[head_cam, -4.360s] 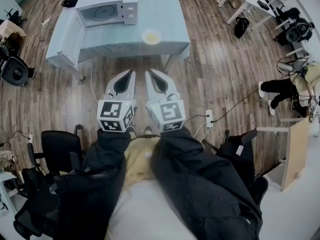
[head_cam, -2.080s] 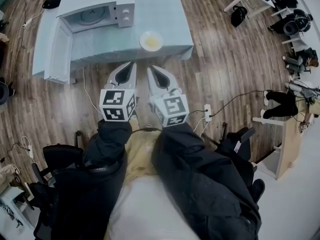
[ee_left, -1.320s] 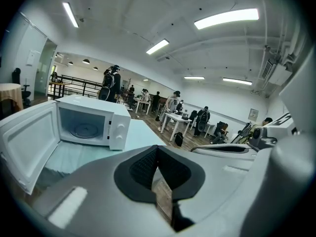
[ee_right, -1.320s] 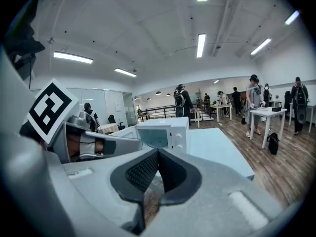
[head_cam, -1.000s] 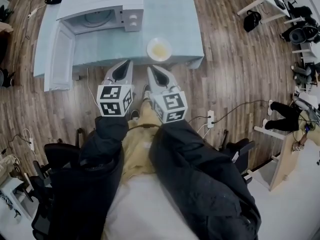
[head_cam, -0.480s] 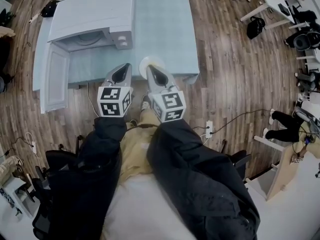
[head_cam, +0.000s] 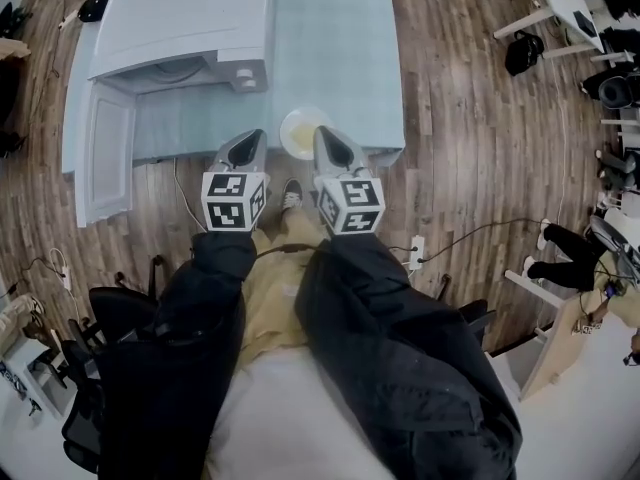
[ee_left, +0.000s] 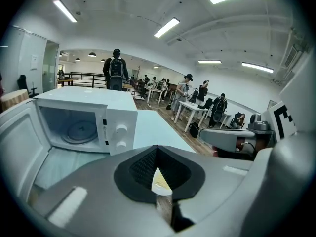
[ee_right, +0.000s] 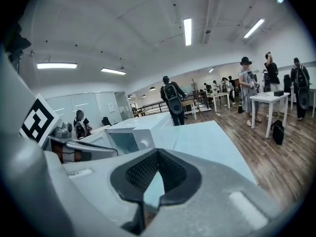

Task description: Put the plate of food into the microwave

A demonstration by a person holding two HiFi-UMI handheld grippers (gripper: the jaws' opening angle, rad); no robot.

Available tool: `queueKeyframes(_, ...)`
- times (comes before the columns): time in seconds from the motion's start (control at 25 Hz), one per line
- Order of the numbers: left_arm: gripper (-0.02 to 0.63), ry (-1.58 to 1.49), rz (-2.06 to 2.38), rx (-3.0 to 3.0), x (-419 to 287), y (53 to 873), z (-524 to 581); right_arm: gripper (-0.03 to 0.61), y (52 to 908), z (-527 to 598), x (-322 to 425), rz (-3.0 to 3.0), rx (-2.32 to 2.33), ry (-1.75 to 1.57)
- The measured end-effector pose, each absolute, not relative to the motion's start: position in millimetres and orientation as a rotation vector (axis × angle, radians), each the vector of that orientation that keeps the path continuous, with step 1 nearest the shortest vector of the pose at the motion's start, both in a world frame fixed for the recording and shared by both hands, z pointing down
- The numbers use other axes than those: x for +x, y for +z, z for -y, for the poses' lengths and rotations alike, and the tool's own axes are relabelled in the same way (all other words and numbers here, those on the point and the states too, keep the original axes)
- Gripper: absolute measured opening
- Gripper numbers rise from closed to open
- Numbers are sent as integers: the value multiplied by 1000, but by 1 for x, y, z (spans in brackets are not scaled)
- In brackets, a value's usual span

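Plate [head_cam: 298,134] of food sits at the table's [head_cam: 335,48] front edge, just right of the microwave [head_cam: 180,23], whose door [head_cam: 103,163] stands wide open. Left gripper [head_cam: 254,136] and right gripper [head_cam: 323,133] flank the plate, both clenched tight on nothing.
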State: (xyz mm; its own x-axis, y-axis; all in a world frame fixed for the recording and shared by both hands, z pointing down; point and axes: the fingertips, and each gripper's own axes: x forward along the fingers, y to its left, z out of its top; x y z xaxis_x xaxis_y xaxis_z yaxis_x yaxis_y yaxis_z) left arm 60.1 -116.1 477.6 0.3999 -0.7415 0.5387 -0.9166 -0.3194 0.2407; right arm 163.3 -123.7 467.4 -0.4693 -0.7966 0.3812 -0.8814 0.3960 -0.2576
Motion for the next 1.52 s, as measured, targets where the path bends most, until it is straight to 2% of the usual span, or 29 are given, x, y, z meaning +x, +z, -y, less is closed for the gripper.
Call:
queueKeyframes(0.64, 0, 605, 1232, 2073, 21, 562, 110, -2, 579, 107, 157, 2108, 1497, 772)
queueKeyframes(1.2, 0, 759, 1106, 1978, 26, 620, 87, 2, 666, 88, 176, 1889, 1551, 1013)
queueKeyframes(1.24, 0, 766, 1104, 1976, 26, 621, 87, 5, 670, 87, 178, 1878, 1567, 1036)
queueKeyframes(1.32, 0, 776, 1099, 1973, 27, 624, 87, 58, 678, 86, 181, 1862, 1578, 1078)
queueKeyframes(1.52, 0, 796, 1078, 1969, 32, 631, 85, 81, 693, 83, 189, 1802, 1626, 1172)
